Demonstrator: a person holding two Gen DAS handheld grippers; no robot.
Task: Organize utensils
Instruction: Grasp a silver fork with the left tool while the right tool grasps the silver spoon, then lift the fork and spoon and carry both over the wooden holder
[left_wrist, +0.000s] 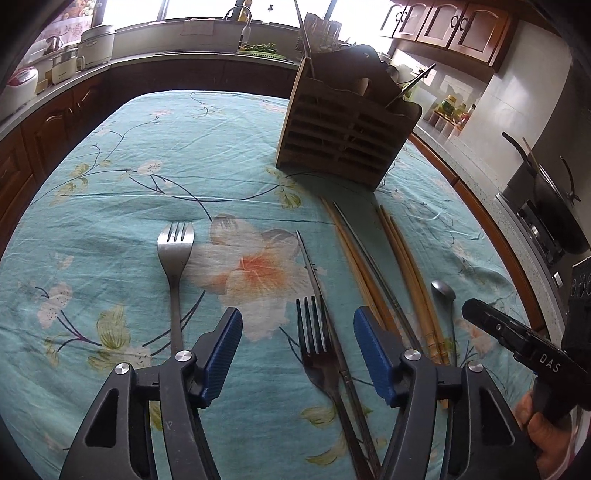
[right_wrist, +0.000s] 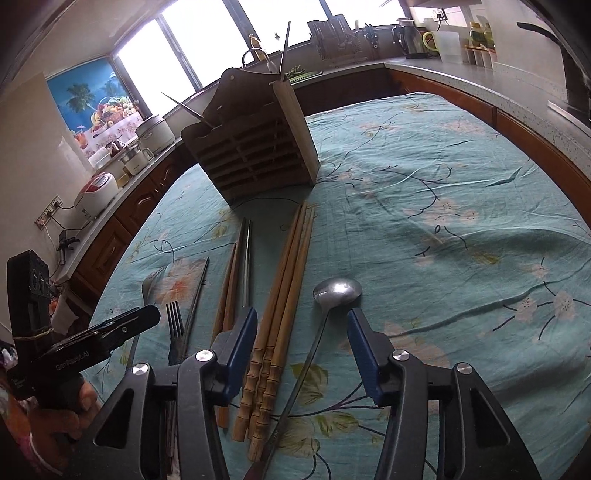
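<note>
My left gripper (left_wrist: 298, 321) hovers open over the teal floral tablecloth (left_wrist: 129, 206). A dark fork (left_wrist: 313, 332) and a thin metal chopstick (left_wrist: 312, 273) lie between its blue pads, untouched. A silver fork (left_wrist: 175, 251) lies to the left. My right gripper (right_wrist: 302, 321) is also open, with a bundle of wooden chopsticks (right_wrist: 284, 288) and the handle of a metal spoon (right_wrist: 337, 290) lying between its fingers. The brown wooden utensil holder (left_wrist: 343, 140) (right_wrist: 255, 147) stands further back with a few sticks in it.
More chopsticks (right_wrist: 236, 273) lie between the dark fork (right_wrist: 174, 321) and the bundle. Kitchen counters with wooden cabinets (left_wrist: 55, 122) ring the table. A rice cooker (right_wrist: 98, 190) stands to one side, a wok on a stove (left_wrist: 550, 199) to the other. A hand (right_wrist: 62, 410) grips the other tool.
</note>
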